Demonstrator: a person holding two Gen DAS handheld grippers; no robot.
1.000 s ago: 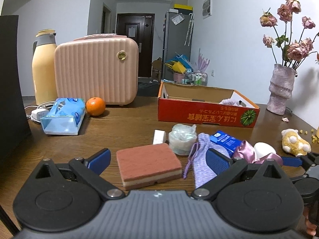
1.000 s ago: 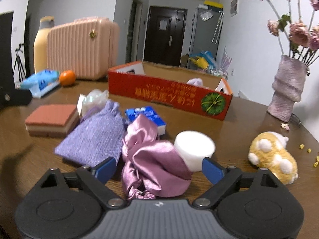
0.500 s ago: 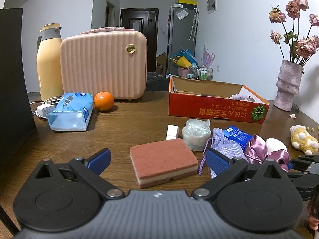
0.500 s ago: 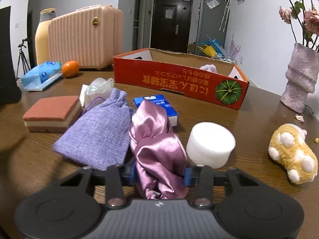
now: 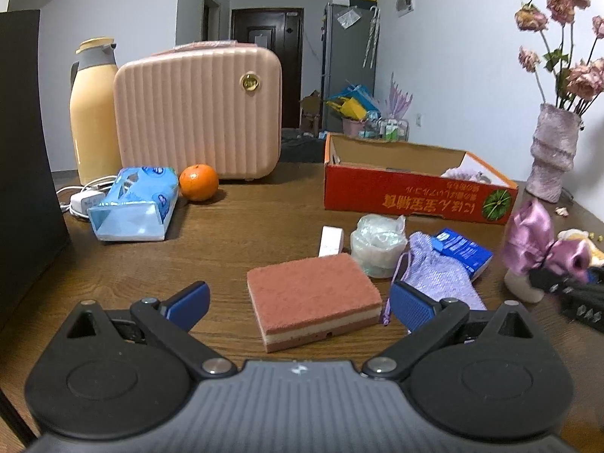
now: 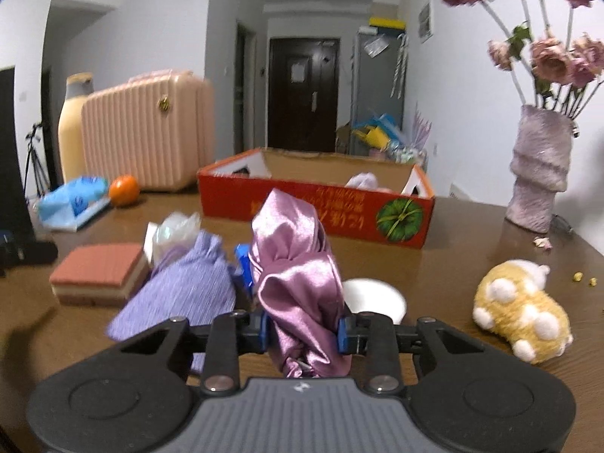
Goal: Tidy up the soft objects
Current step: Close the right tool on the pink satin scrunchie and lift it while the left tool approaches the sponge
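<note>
My right gripper [image 6: 302,334] is shut on a shiny pink satin scrunchie [image 6: 298,271] and holds it lifted above the table; it also shows in the left wrist view [image 5: 536,241]. My left gripper [image 5: 298,302] is open and empty, with a pink sponge [image 5: 313,294] lying on the table between its fingers. A lilac cloth pouch [image 6: 181,290] lies left of the scrunchie. A yellow plush toy [image 6: 521,321] lies at the right. An open red cardboard box [image 6: 317,207] stands behind, with a pale soft item inside.
A white round foam block [image 6: 373,298], a blue carton [image 5: 462,251] and a crumpled plastic bag [image 5: 377,241] lie by the pouch. A pink case [image 5: 200,113], thermos [image 5: 92,109], orange [image 5: 198,183] and tissue pack [image 5: 134,204] stand at the back left. A vase of flowers [image 6: 540,177] is right.
My right gripper closed on the satin scrunchie and lifted it off the table. My left gripper stayed open and drew back a little from the sponge.
</note>
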